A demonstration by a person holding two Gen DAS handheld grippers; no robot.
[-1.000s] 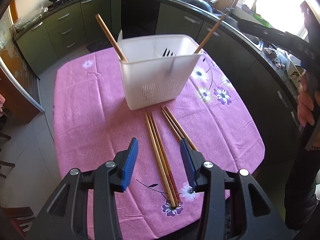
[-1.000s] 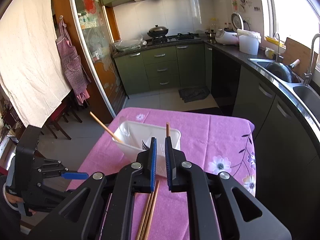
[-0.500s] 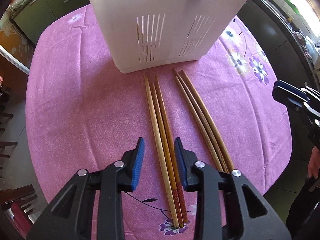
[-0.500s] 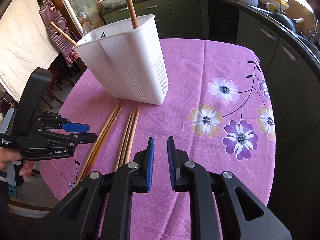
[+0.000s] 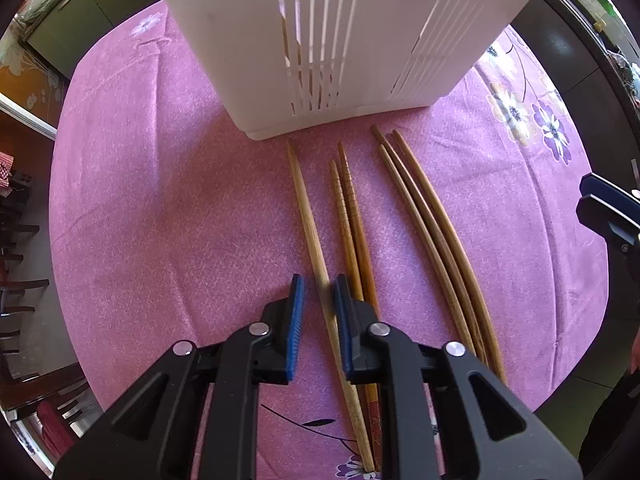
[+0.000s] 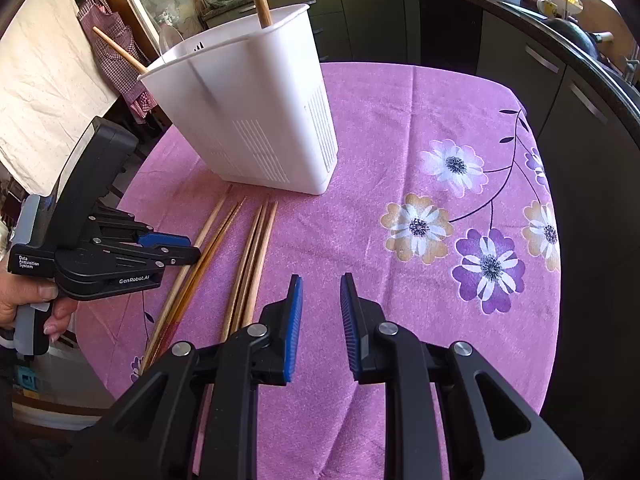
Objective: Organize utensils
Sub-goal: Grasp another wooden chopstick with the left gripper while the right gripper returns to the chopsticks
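Across the table (image 6: 400,128), under its pink flowered cloth, the largest thing is the white slotted utensil holder (image 5: 348,40), standing upright at the far side with two chopsticks already leaning out of it, as the right wrist view shows. Just short of its base lie six loose chopsticks, their long axes running from the holder back toward the person, roughly parallel. They fall into three lots: a trio of plain brown chopsticks (image 5: 432,232) on the right, a ridged pair (image 5: 348,216) in the middle, touching each other, and a single pale chopstick (image 5: 308,224) a little apart on the left.

That single chopstick passes straight between the blue pads of the left tool (image 5: 319,292), lying along the tool's forward line, so the pads flank it on either side. The jaws are narrowed but a gap shows on the left side of the stick; I judge it is about to be pinched, not yet held. The ridged pair lies just beside the right pad and could be nudged or caught as the jaws close.

The right tool (image 6: 321,292) hovers spread over bare cloth, to the right of all the chopsticks, holding nothing. The left tool is plainly the nearer one. The holder stands directly ahead, with nothing between it and the chopstick tips.
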